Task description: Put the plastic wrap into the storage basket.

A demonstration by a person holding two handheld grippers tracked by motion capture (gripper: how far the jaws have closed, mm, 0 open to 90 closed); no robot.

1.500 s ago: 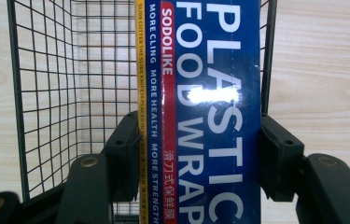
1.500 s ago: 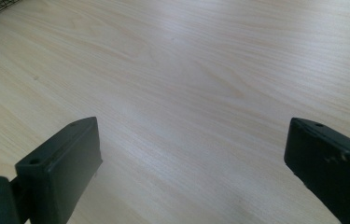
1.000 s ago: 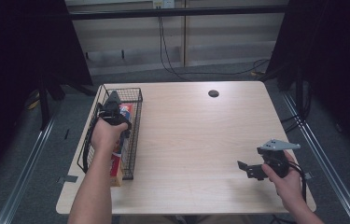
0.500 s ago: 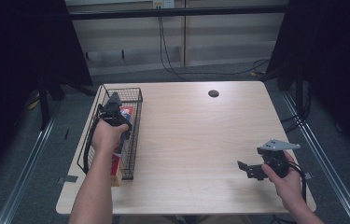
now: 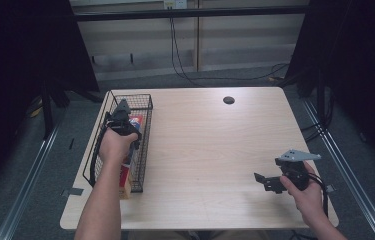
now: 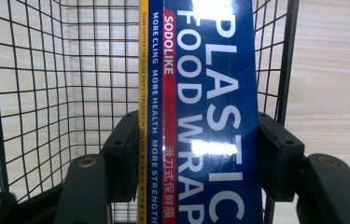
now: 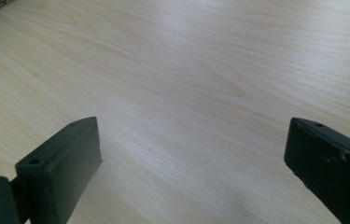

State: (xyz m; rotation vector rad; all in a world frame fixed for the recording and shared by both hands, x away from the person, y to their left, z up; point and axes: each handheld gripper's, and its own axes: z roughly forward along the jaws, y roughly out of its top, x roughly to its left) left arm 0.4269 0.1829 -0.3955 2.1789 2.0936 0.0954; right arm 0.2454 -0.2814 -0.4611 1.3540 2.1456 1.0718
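Observation:
A long blue plastic food wrap box [image 6: 205, 93] with a red and yellow stripe lies lengthways in a black wire basket [image 5: 145, 98] at the table's left side. My left gripper [image 5: 123, 116] reaches down into the basket, and its jaws are shut on the two sides of the box [image 5: 135, 122]. In the left gripper view, my left gripper [image 6: 199, 154] has both pads pressed against the box. My right gripper [image 5: 264, 182] rests low near the table's front right corner, pointing left. Its jaws stand wide open over bare wood, seen at my right gripper [image 7: 191, 158].
The wooden table [image 5: 215, 140] has a round cable hole [image 5: 228, 100] near its far edge. The basket's near end sits close to the front left corner. Dark curtains and metal frame rails flank the table on both sides.

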